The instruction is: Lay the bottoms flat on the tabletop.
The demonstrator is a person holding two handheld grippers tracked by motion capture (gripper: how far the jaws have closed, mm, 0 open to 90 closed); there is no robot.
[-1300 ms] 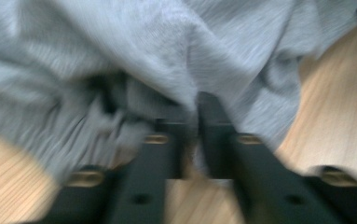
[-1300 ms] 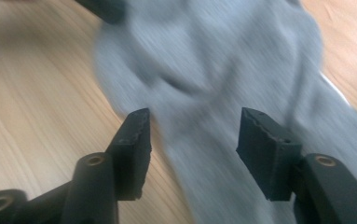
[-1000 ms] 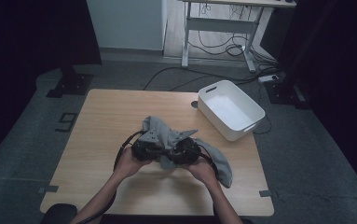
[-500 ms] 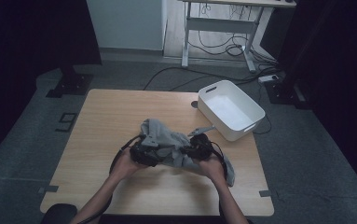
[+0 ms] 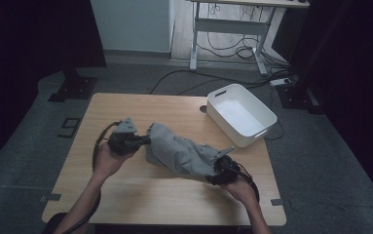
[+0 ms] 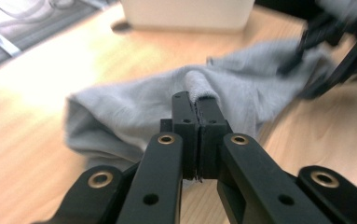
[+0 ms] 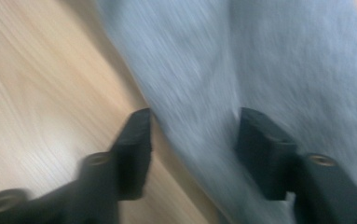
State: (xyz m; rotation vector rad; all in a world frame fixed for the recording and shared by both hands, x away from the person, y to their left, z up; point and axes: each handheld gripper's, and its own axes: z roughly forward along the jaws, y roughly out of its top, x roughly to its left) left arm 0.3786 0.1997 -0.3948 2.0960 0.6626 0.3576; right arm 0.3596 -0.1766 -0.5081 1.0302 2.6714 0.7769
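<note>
Compared with half a second ago, the two grippers are now much farther apart, and the grey cloth (image 5: 181, 153) is stretched out between them on the wooden table (image 5: 140, 190) instead of lying bunched in the middle. The left gripper (image 5: 142, 140) has moved away from the white bin (image 5: 241, 114), toward the far side of the cloth from it; its jaws are pressed together on a small fold of the cloth (image 6: 199, 88), which sticks up just above them in the left gripper view. The right gripper (image 5: 212, 176) has gone to the end of the cloth that lies nearer the bin and toward the person's edge of the table. In the right gripper view its jaws stand well apart, with the cloth (image 7: 241, 70) lying between and over them, not pinched. This view is blurred, so the cloth's edge is hard to make out. In the high view the cloth hides the right gripper's jaw tips.
</note>
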